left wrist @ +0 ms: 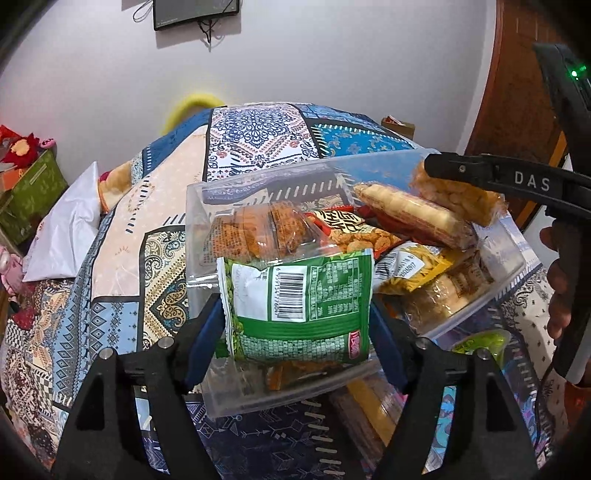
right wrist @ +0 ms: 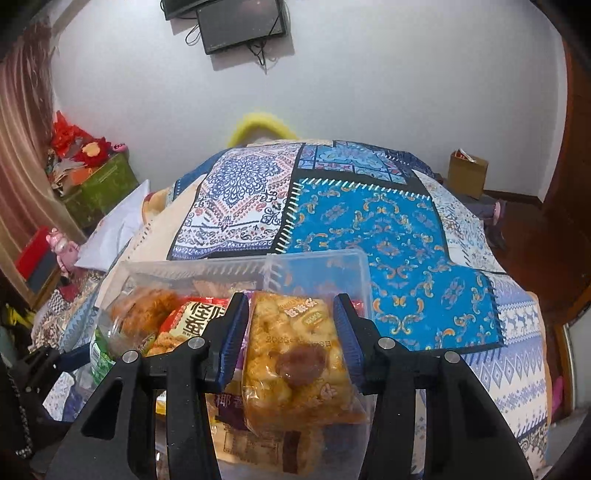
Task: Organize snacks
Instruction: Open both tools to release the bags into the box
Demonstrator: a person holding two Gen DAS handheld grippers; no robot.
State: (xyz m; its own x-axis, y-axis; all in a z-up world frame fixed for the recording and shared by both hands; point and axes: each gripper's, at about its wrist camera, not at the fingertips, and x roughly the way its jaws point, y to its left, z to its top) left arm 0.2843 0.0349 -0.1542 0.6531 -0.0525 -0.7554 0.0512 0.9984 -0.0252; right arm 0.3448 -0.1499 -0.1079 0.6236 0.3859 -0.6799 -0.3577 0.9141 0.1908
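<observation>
Patchwork blue-patterned bedspread (right wrist: 369,229), white wall (right wrist: 369,92), monitor (right wrist: 242,26) cut off. My left gripper (left wrist: 297,317) loose around green snack packet (left wrist: 299,295); right gripper (right wrist: 291,332) clenches orange puffed-snack packet (right wrist: 295,354) over clear plastic bin (right wrist: 317,258).

A lived-in bedroom at home.

A bed under a patchwork quilt (right wrist: 369,229) fills the room, a white pillow (left wrist: 66,236) at its side. A dark screen (right wrist: 242,26) hangs on the pale wall with loose cables. Green storage boxes (right wrist: 103,188) topped with red plush toys crowd one corner; a cardboard box (right wrist: 467,173) sits by the wooden door.
</observation>
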